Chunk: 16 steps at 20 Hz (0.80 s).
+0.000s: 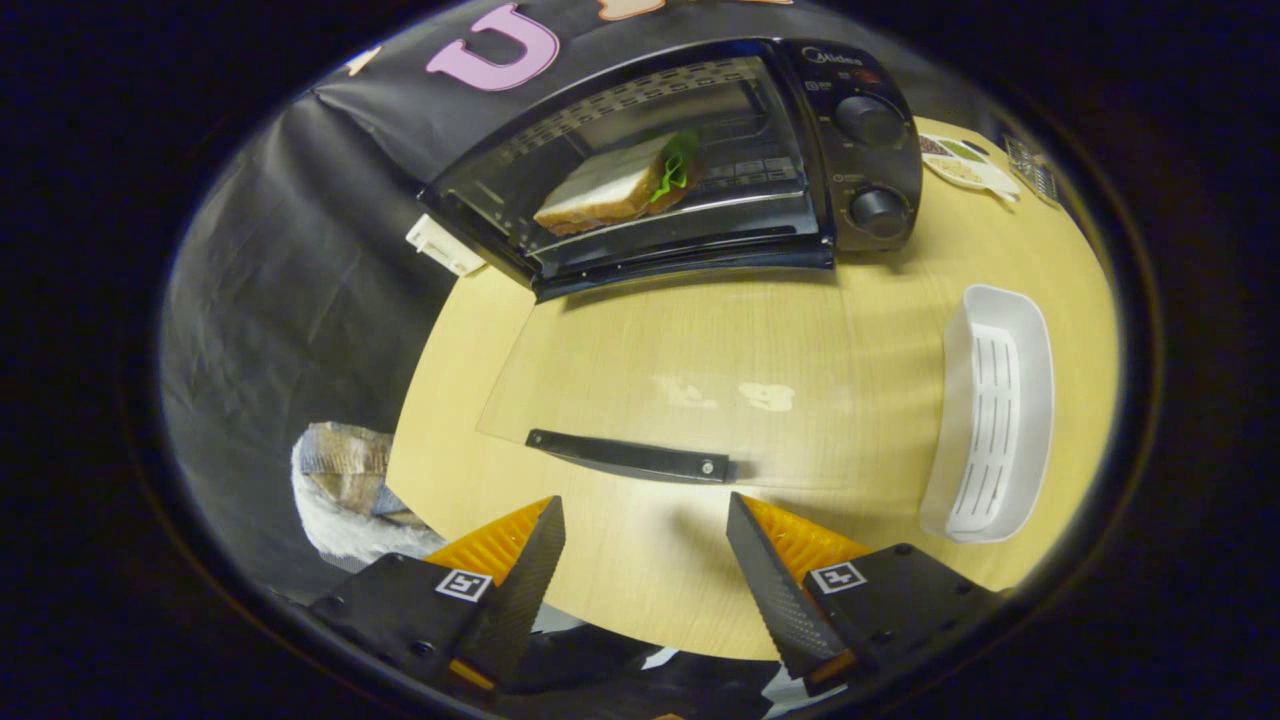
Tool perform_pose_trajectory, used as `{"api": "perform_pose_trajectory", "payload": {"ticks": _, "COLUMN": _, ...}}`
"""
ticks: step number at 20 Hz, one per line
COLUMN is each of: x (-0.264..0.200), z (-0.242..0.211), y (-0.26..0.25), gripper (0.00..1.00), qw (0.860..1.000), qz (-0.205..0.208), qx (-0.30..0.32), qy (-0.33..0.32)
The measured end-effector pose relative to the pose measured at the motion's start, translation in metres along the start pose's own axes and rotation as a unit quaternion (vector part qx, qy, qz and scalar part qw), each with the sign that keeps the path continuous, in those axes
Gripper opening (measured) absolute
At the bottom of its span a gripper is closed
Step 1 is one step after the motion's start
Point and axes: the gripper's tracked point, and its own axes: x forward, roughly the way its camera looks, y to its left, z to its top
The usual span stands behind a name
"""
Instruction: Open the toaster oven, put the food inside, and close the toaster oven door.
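The claw is open at the bottom of the frame, holding nothing. Its two fingers sit wide apart over the table. Just ahead of them is the black handle of the oven door, which lies flat and open. The oven sits at the top, and the sandwich rests inside on the rack. The word "Midea" is above two knobs. A white tray on the right is empty. A small plate is far behind it.
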Motion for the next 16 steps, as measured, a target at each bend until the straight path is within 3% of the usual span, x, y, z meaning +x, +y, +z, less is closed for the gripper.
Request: {"api": "perform_pose_trajectory", "payload": {"ticks": 16, "x": -0.033, "z": 0.039, "y": 0.008, "gripper": 0.98, "qw": 0.993, "qz": -0.031, "qx": -0.026, "qy": -0.114}}
